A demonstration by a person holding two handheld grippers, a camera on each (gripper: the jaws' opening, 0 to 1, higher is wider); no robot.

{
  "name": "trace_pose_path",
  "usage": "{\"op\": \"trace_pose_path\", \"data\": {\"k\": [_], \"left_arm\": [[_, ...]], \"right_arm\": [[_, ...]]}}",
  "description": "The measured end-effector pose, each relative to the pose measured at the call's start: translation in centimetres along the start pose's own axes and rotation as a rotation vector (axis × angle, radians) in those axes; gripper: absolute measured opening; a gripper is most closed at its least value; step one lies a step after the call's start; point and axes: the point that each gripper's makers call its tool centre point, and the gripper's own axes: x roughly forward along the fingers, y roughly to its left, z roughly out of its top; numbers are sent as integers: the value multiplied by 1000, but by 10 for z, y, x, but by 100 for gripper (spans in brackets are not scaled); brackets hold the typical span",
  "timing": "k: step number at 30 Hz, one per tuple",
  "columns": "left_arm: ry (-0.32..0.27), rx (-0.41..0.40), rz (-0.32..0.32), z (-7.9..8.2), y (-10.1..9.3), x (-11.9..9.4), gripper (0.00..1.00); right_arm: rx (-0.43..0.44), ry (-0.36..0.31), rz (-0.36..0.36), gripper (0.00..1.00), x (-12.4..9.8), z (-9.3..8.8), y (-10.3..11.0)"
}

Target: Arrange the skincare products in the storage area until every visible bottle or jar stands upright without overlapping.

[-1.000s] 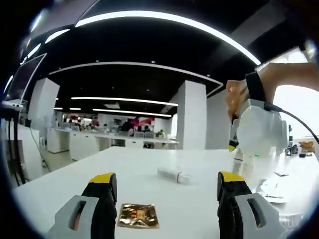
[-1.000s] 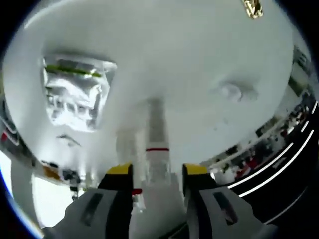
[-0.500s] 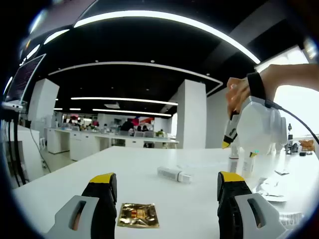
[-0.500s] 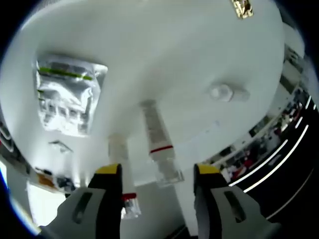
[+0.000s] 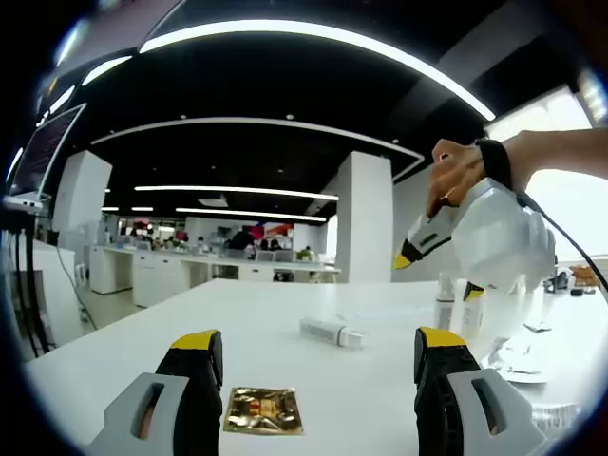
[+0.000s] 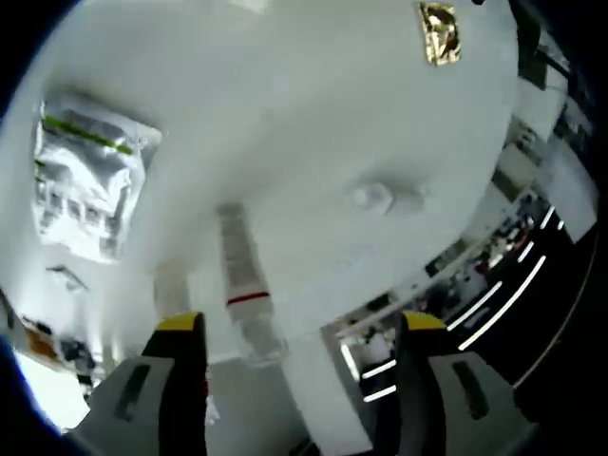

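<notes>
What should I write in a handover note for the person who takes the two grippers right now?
Left gripper: open, holding nothing, low over the white table.
Right gripper: open, holding nothing, raised above two upright bottles.
Done: the bottle with the red band stands, a second bottle beside it.
Left: the white bottle lies on its side mid-table; stand it up.
Also on the table: gold sachet, silver pouch.

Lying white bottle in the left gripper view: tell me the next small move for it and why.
Probably bring the open left gripper forward over the white bottle, since it lies on its side on the table ahead of those jaws. The right gripper, open and lifted, seems clear of the two upright bottles, which need nothing more.
</notes>
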Motion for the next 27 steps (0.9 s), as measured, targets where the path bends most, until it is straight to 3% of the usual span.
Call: {"op": "trace_pose_path", "data": {"k": [3,4,7,12,17,23,27], "left_arm": [[2,4,-1,-1,1,1,85],[2,4,1,-1,2,1,85],[4,6,2,-1,6,3,85],[3,15,3,-1,9,3,85],[7,30,3,-2,8,4,85],[11,25,9,-3,7,2,85],[11,7,22,-4,10,-2,85]], "right_arm": [[17,-21,-45,100,-6,4,-5],[16,-15,-45,100,-8,4,-4],[27,-16,-138,100,-20,2,-13],[178,-8,-289,100,-41,-6,-30],[319,-55,-397,100,-69,-13,-37],[401,-146,-565,100,-110,-13,-48],[571,-301,-748,100,-147,-10,-65]]}}
